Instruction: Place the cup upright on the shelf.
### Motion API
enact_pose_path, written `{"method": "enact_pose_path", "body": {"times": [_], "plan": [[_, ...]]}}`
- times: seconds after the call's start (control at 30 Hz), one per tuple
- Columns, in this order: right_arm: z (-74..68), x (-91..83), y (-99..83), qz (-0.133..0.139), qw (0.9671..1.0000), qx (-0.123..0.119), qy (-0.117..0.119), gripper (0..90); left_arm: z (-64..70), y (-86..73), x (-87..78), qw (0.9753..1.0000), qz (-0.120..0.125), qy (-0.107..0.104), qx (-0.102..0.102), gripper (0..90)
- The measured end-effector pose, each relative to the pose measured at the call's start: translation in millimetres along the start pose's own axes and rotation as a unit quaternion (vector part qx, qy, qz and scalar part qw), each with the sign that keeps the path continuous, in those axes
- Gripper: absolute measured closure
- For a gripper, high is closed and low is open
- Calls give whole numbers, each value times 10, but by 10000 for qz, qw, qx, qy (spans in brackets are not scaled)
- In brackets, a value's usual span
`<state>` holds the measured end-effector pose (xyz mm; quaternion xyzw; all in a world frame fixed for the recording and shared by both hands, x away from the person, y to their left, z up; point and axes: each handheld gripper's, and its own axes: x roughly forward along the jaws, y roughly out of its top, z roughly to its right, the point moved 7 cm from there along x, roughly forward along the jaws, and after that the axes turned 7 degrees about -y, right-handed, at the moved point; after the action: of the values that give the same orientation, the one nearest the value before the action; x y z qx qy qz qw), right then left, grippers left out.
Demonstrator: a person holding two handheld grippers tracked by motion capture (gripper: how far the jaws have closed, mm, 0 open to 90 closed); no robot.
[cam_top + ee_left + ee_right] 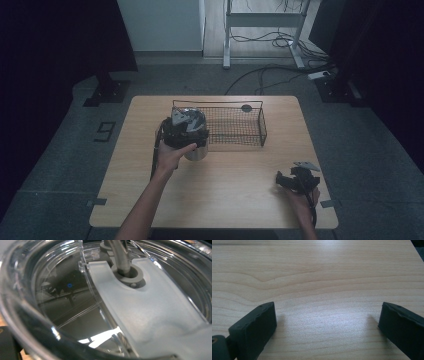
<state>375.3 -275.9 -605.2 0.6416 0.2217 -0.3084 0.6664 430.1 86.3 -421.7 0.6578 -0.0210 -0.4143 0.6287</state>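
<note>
My right gripper (325, 322) is sitting with its jaws spread wide, nothing between them but bare wood, and its fingers (253, 327) are lying low against the tabletop (225, 190) near the front right corner. On my left gripper (184, 131) I cannot tell how far the jaws are parted: from above, the housing and my hand (172, 155) are covering them, and the left gripper view is looking straight down onto the tumbler's clear lid.

Going from largest to smallest: the wooden tabletop is carrying everything. A black wire basket (235, 125) is standing along its rear edge, about the middle, reaching toward the right. Just at the basket's left front end a steel tumbler (197, 152) is standing upright, touching or very nearly touching the wire; I cannot tell which. My left gripper is hovering right on top of it, covering the upper part from the high view.

In the left gripper view I am seeing the transparent lid (75, 302) close up, with a frosted sliding tab (145, 312) across it and a metal straw (121, 255) rising through the tab's round opening.

My right hand (300, 202) is holding its gripper well apart from the tumbler.
</note>
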Motion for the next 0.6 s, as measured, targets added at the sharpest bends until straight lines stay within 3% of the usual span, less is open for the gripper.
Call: {"method": "enact_pose_path", "body": {"times": [0.6], "plan": [[-1,1,1,8,10000,7,3,12,-86,-26,74,9999,-72,120,34,33]]}}
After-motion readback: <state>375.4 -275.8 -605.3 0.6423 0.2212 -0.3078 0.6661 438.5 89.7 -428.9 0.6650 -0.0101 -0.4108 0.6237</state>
